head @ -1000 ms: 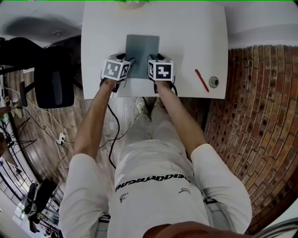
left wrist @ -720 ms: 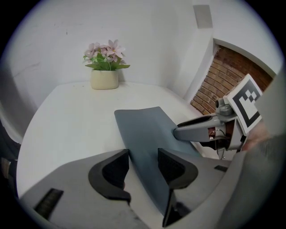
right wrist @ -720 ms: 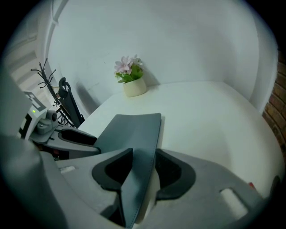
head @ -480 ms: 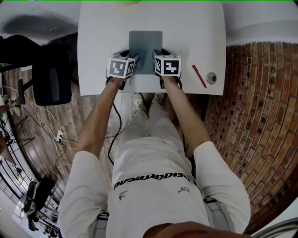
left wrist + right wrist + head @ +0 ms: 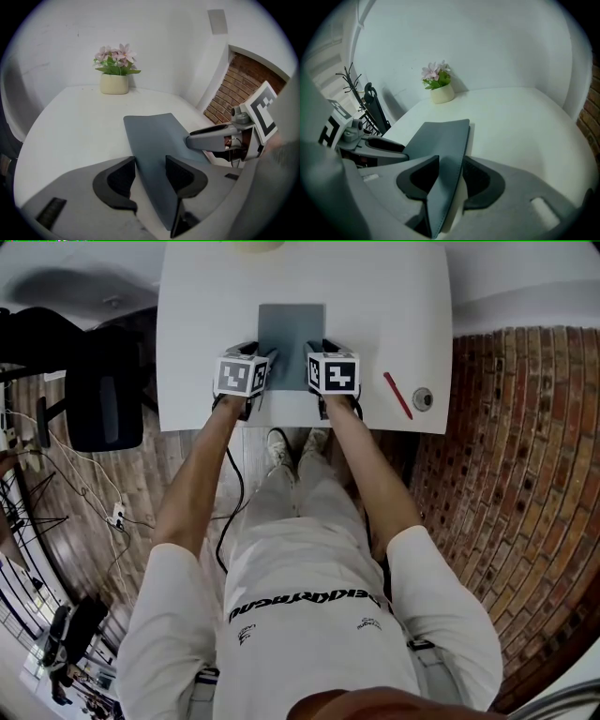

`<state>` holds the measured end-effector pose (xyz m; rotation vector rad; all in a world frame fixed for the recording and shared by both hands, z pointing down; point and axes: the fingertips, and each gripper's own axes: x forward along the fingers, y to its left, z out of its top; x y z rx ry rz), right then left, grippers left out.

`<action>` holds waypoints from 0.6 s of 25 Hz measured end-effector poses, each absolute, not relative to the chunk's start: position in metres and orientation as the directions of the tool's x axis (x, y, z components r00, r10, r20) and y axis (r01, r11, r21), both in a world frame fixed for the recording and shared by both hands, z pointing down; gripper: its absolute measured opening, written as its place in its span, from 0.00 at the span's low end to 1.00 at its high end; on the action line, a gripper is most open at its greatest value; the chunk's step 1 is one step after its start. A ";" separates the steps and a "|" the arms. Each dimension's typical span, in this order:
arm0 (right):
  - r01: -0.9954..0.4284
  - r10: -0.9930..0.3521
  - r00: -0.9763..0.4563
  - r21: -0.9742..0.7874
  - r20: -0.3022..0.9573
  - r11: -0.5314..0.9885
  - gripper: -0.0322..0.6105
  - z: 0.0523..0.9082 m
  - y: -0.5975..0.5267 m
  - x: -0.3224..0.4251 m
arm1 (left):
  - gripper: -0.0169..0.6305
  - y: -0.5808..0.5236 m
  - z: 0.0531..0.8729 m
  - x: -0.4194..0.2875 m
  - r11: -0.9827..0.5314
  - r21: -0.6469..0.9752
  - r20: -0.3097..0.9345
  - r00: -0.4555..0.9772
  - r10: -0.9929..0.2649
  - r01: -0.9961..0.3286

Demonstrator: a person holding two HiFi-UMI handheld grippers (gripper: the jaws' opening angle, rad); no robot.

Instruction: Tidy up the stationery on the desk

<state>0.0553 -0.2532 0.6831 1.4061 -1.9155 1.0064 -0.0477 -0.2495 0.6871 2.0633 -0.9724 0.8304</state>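
A grey notebook [image 5: 292, 334] lies flat near the middle of the white desk [image 5: 202, 315], and both grippers hold its near edge. My left gripper [image 5: 265, 362] is shut on the notebook's near left corner [image 5: 154, 140]. My right gripper [image 5: 315, 359] is shut on the near right corner [image 5: 443, 140]. In each gripper view the cover runs between the two dark pads. A red pen [image 5: 397, 395] lies slantwise near the desk's front right, and a small round object [image 5: 423, 398] sits just right of it.
A cream pot of pink flowers [image 5: 115, 83] stands at the desk's far edge by the white wall. A black chair [image 5: 108, 399] stands left of the desk. Brick surface [image 5: 506, 427] lies to the right. Cables trail on the wood floor.
The notebook has gone from slightly tilted to square with the desk and shifted a little right. Both grippers keep hold of its near corners.
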 end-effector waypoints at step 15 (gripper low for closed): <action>-0.953 -0.665 -0.304 -0.220 0.682 0.210 0.27 0.600 -0.237 0.085 | 0.04 -0.247 0.587 -0.060 -0.431 0.223 0.625 0.467 -0.625 -0.874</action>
